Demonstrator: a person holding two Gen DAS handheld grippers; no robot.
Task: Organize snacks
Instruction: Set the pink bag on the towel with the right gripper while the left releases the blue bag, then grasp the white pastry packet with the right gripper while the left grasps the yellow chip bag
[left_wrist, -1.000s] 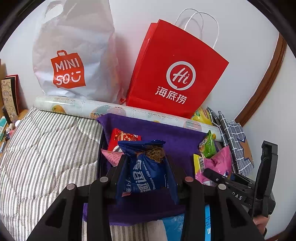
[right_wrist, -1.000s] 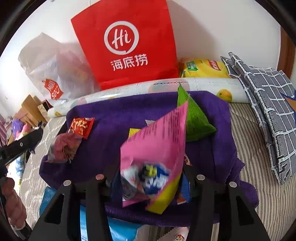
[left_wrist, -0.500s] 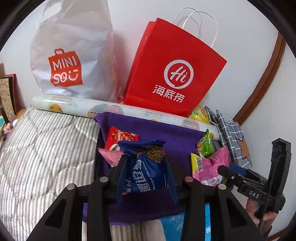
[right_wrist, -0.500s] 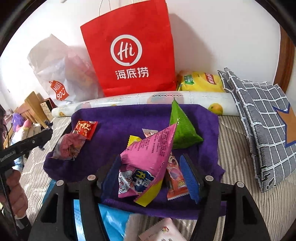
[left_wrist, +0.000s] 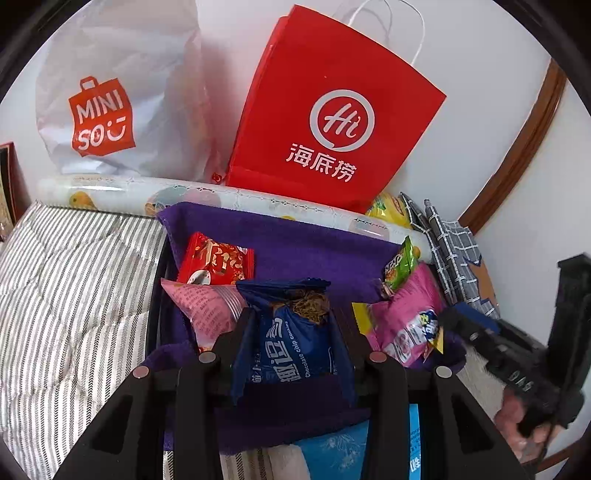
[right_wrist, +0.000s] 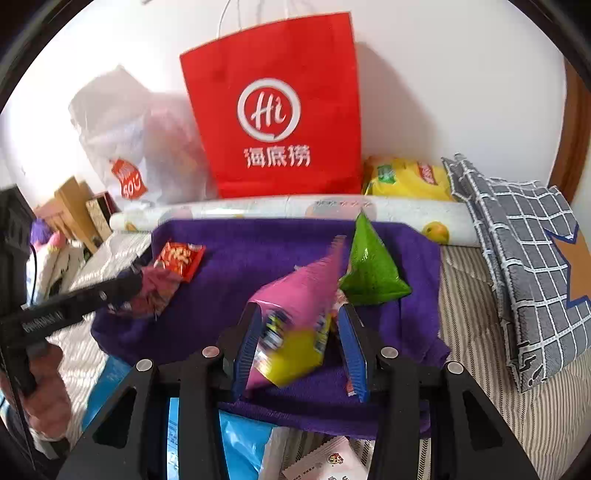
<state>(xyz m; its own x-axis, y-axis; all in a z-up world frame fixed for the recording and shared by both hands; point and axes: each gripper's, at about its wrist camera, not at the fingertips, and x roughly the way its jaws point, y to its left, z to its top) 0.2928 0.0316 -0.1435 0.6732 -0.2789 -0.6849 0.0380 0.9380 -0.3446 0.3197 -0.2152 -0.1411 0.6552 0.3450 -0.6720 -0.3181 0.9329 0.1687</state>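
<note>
Since the earlier frames the right gripper (right_wrist: 299, 347) has opened: its blue pads now stand wide, and the pink snack bag (right_wrist: 295, 317) that it gripped tightly a second ago leans loosely between them, blurred, so I cannot tell if one pad is touching it; the left gripper (left_wrist: 288, 339) has not changed, its jaws narrow and closed on the dark blue cookie packet (left_wrist: 291, 332), whose torn top shows crumbs.

Outward from the right tongs, the green triangle snack (right_wrist: 369, 269) lies just beside the pink bag at 1 o'clock, touching its edge; the red snack packet (right_wrist: 179, 258) lies at 10 o'clock, near the tip of the other tool; all rest on the purple towel (right_wrist: 258, 243). Outward from the left tongs, a pale pink wrapper (left_wrist: 203, 306) is at 10 o'clock, close to the red packet; the red paper bag (left_wrist: 332, 110) stands at 12 o'clock against the wall, the white Miniso bag (left_wrist: 110, 103) at 11 o'clock.

The step in hand seems to be the laying down of the pink bag with the other snacks; to do it well, I would draw the right tongs straight back (not sideways, because the green snack is touching) so the bag settles flat; the left should keep the open cookie packet upright, otherwise crumbs may fall on the towel.
</note>
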